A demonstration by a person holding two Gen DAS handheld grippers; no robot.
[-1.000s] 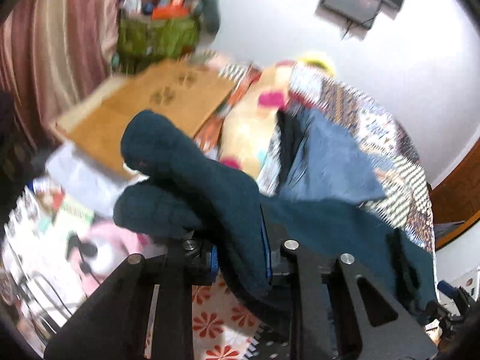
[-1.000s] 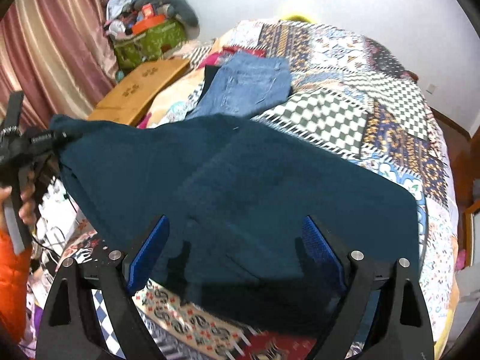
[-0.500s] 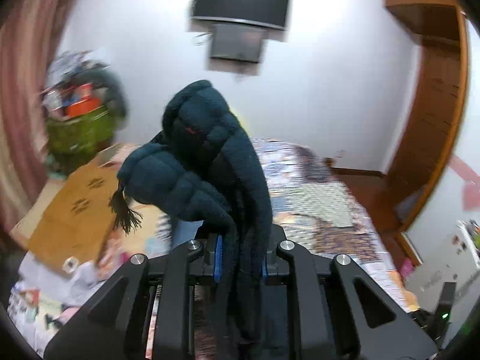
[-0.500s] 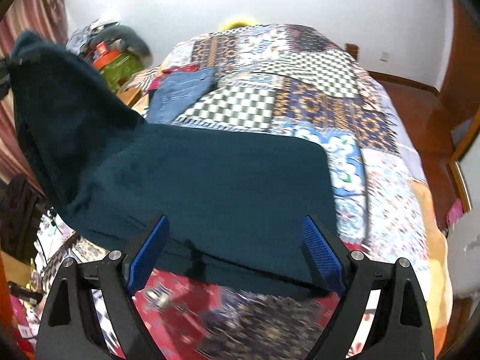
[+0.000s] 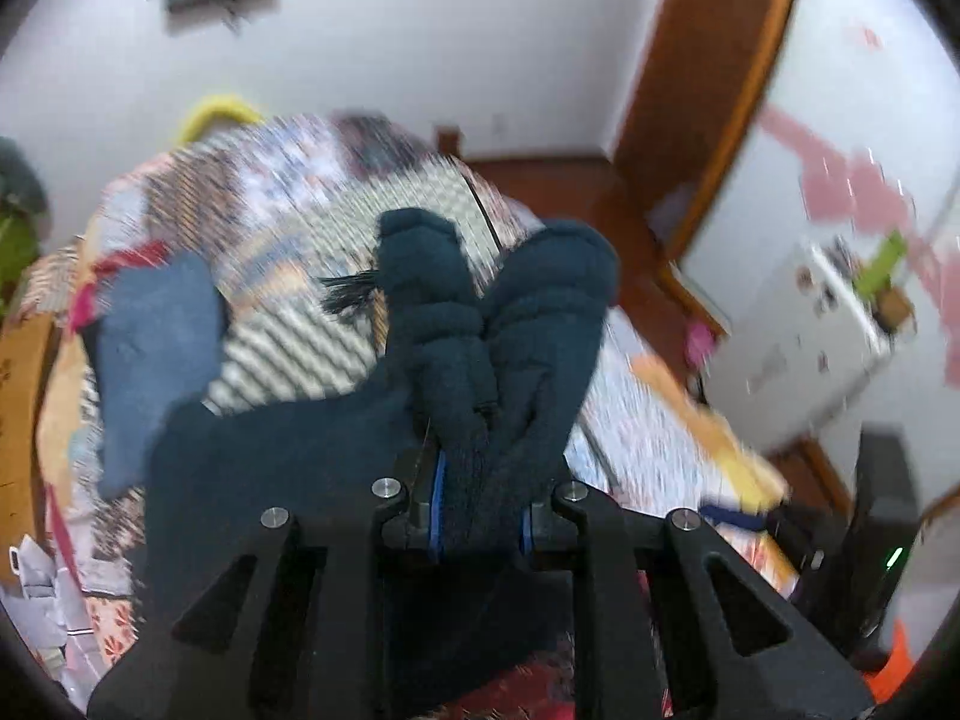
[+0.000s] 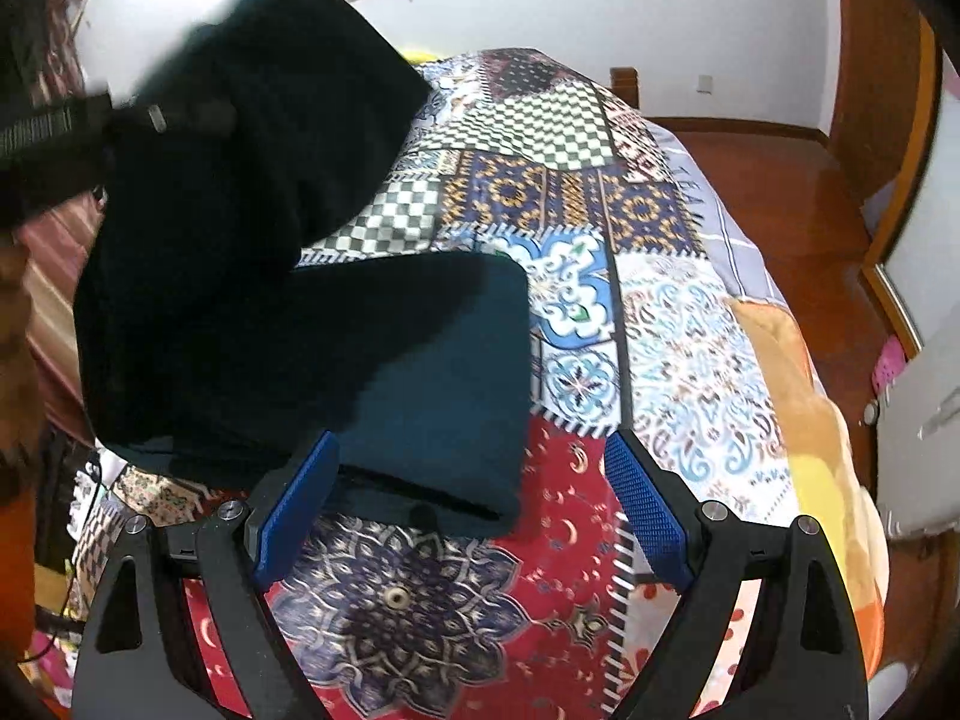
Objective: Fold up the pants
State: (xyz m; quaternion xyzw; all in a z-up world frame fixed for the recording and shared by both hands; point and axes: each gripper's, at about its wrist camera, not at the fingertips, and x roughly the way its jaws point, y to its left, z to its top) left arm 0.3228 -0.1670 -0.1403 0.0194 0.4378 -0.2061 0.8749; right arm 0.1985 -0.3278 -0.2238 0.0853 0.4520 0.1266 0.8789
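— Well, where are the teal pants (image 6: 420, 372) at this moment?

— Partly on the patchwork bedspread (image 6: 690, 324), partly in the air. The lower part lies flat on the bed just ahead of the right claw (image 6: 474, 516), while the upper part hangs lifted at the left of the right wrist view.

— And the left claw (image 5: 480, 516)?

— It is clamped on a bunched fold of the pants (image 5: 480, 360); two rounded lumps of fabric stick up past its blue pads.

— The right one?

— Its jaws stand wide apart, with nothing gripped; the folded edge of the pants lies beneath and between them.

— Anything else on the bed?

— Blue jeans (image 5: 150, 348) lie further off, blurred.
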